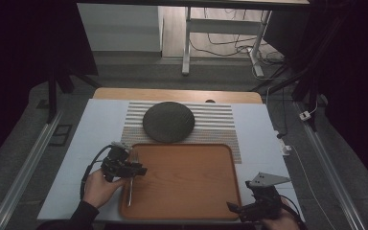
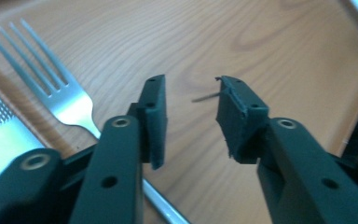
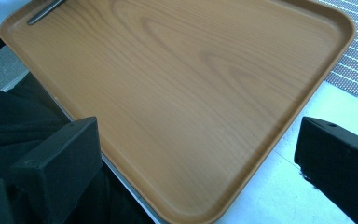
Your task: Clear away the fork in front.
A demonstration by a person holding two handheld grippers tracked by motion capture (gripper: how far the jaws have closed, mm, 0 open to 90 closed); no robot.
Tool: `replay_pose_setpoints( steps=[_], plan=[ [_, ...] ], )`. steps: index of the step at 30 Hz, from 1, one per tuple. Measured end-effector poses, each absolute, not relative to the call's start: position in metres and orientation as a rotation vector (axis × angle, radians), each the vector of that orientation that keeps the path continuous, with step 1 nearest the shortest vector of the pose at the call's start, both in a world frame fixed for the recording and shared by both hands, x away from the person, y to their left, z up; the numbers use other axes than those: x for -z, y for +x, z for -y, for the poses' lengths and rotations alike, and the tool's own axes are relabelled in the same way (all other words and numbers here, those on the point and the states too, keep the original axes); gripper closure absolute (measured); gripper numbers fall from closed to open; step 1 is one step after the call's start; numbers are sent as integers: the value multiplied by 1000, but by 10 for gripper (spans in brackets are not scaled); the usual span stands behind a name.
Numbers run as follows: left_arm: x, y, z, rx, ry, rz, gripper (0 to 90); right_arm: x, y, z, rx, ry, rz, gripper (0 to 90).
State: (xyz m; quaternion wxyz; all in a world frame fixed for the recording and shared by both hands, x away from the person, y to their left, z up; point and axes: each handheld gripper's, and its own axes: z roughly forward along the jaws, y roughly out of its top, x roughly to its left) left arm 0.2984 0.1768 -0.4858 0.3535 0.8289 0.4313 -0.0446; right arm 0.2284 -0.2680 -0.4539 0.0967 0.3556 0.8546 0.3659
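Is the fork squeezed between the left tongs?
No, the left tongs stand open with nothing between them, and the fork lies beside them on the wooden tray.

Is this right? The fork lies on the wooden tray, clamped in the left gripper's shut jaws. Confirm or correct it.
Not quite. The fork does lie on the wooden tray, but the left gripper is open above it; its jaws stand apart, with the fork's handle passing under one jaw. The left gripper view shows this.
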Motion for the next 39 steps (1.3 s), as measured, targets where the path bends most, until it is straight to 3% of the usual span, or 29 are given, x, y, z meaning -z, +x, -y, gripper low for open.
replay_pose_setpoints(
  steps=[2,4,11,23,34,39],
  plan=[
    [481,292,-178,84,2140,-1059,546,454,228,268,-1084,1052,-2528,8],
    [477,286,-181,59,2133,-1015,425,453,227,268,-1078,1044,-2526,8],
    [467,268,-199,66,2053,-998,313,453,227,266,-1066,1026,-2527,7],
    [460,235,-231,40,1953,-992,212,453,227,266,-1065,1023,-2526,7],
    [465,214,-246,-13,1953,-1015,162,453,227,267,-1065,1023,-2525,8],
    [466,205,-251,-67,1957,-1015,99,453,227,267,-1064,1023,-2527,8]
  ],
)
